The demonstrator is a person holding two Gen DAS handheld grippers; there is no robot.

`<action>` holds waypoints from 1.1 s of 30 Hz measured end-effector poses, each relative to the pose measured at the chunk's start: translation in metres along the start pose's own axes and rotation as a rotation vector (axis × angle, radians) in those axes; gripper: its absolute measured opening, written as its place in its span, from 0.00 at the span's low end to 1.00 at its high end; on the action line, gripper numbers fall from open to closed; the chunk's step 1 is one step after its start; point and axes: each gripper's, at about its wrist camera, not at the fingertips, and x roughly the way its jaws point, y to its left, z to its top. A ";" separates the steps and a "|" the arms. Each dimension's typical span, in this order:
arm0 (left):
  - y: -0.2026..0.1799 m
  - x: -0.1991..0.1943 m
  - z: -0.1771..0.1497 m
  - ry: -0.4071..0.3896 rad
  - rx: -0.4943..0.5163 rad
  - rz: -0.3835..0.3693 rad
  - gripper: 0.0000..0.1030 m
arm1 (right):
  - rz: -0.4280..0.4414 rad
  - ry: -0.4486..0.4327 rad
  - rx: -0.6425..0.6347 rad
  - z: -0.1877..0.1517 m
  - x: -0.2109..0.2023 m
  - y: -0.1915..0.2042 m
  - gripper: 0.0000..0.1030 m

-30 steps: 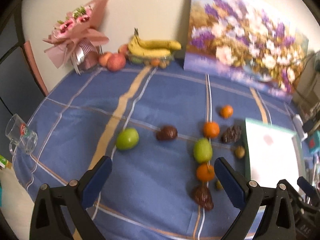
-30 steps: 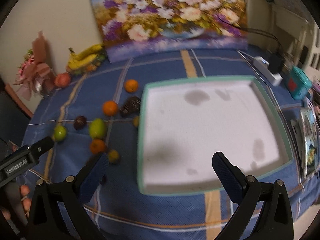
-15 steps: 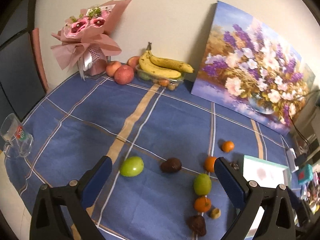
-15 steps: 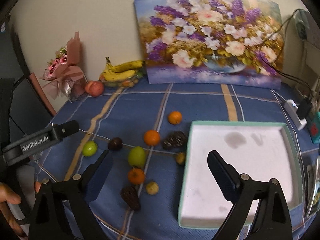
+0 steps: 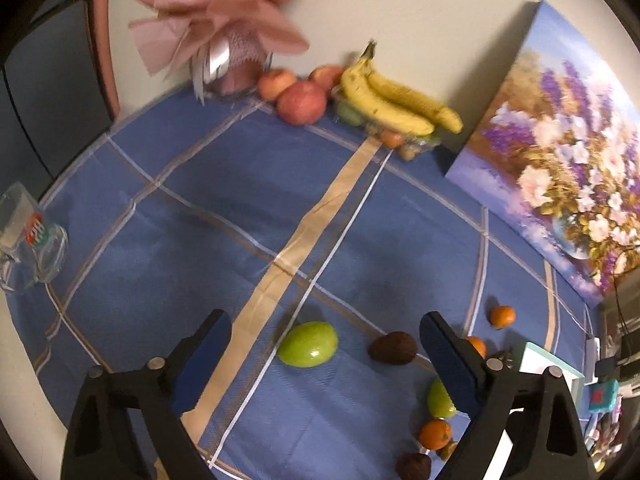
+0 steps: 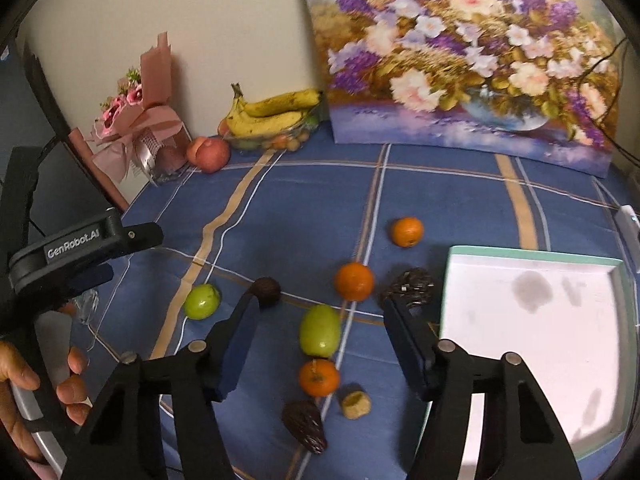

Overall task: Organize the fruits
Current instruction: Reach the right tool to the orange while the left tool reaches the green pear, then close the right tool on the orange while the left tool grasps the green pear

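Fruits lay loose on the blue checked cloth [image 6: 304, 200], none yet in the white tray [image 6: 532, 328] at the right. My right gripper [image 6: 320, 340] hung above a green fruit [image 6: 320, 330], its jaws closing with nothing pressed between the pads. My left gripper [image 5: 324, 344] was narrowing slightly around another green fruit [image 5: 308, 344], empty too. To grip well, I judged each should drop squarely over its fruit's widest part, clear of the orange [image 6: 319, 377] just nearer, before squeezing gently. Bananas [image 6: 272, 114] rested far off by the wall.
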 end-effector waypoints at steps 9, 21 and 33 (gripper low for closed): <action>0.004 0.067 -0.018 0.180 -0.017 0.027 0.87 | -0.012 0.186 0.012 -0.017 0.052 0.006 0.53; 0.009 0.092 -0.025 0.223 -0.051 0.031 0.60 | -0.061 0.349 -0.005 -0.048 0.093 0.006 0.43; 0.004 0.069 -0.017 0.191 -0.054 -0.010 0.54 | -0.036 0.325 -0.038 -0.048 0.084 0.006 0.36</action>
